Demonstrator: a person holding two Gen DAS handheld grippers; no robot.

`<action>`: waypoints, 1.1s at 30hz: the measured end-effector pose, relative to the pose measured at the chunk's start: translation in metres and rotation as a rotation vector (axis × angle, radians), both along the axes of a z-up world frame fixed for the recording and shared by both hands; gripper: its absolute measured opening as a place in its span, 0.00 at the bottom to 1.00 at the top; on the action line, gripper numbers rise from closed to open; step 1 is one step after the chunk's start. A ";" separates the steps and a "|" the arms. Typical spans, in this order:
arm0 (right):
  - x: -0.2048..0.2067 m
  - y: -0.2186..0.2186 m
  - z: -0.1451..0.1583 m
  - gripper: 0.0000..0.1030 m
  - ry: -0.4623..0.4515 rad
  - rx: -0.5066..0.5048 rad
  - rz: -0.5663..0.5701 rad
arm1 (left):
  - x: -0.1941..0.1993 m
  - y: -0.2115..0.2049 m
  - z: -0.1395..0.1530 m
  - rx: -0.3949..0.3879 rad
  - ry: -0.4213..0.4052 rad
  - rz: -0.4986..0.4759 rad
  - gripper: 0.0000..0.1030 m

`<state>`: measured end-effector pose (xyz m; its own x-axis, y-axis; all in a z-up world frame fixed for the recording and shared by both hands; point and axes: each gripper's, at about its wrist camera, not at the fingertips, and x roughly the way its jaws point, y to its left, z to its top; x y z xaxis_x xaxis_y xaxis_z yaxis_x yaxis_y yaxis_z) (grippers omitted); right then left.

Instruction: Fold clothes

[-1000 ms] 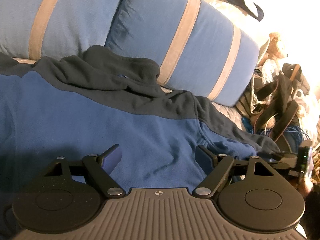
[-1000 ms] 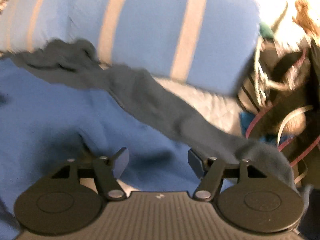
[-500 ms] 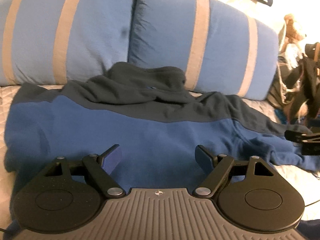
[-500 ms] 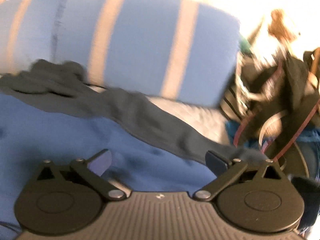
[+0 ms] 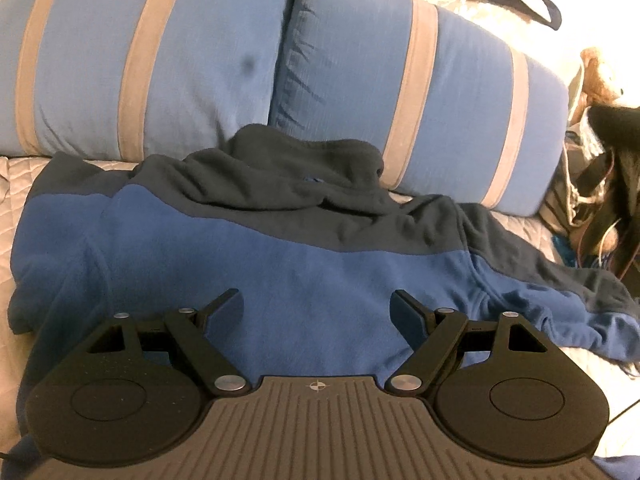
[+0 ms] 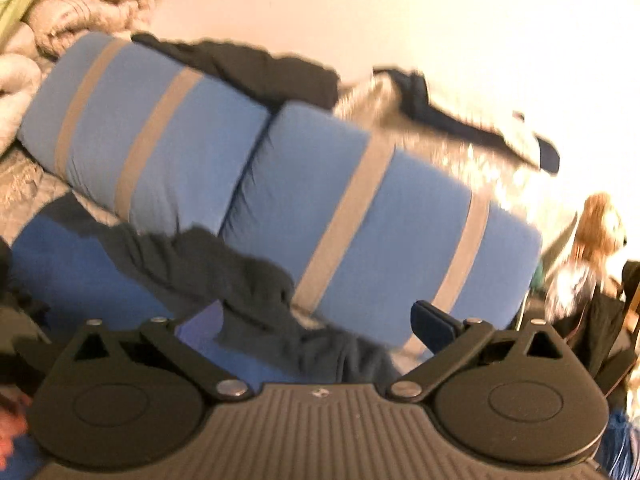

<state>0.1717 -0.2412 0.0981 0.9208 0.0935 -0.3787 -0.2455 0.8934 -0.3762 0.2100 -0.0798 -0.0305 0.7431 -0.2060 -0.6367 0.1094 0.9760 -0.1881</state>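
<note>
A blue fleece top (image 5: 248, 264) with a dark grey collar and shoulders (image 5: 304, 176) lies spread on the quilted bed. One sleeve (image 5: 560, 292) trails off to the right. My left gripper (image 5: 318, 308) hovers open above the blue body of the top, nothing between its fingers. In the right wrist view the same top (image 6: 72, 268) lies low and to the left, its grey part (image 6: 240, 288) bunched in front of my right gripper (image 6: 320, 324). That gripper is wide open, raised above the cloth and holds nothing. The right wrist view is blurred.
Two blue pillows with beige stripes (image 5: 420, 92) lean behind the top. Dark clothing (image 6: 256, 68) lies on top of them, and folded blankets (image 6: 60, 12) are piled at the far left. A plush toy (image 5: 600, 76), bags and cables crowd the bed's right side.
My right gripper let go of the sleeve, opened wide and rose away, tilting towards the pillows. My left gripper turned so that the whole top and both pillows come into view.
</note>
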 end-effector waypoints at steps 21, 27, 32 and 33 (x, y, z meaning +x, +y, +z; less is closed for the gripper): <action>-0.030 0.008 0.072 1.00 -0.185 0.005 0.006 | -0.029 0.017 0.057 -0.029 -0.277 0.077 0.78; -0.045 -0.007 0.094 1.00 -0.220 0.069 -0.002 | -0.065 0.011 0.156 0.076 -0.438 0.092 0.78; -0.054 -0.029 0.118 1.00 -0.238 0.176 -0.009 | -0.089 -0.010 0.219 0.205 -0.538 0.100 0.78; -0.056 -0.034 0.123 1.00 -0.245 0.194 -0.009 | -0.093 -0.014 0.229 0.229 -0.557 0.111 0.78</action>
<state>0.1160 -0.2750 0.2211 0.9836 0.1336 -0.1215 -0.1602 0.9561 -0.2455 0.1168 -0.0940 0.1988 0.9862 -0.0118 -0.1653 0.0260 0.9961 0.0840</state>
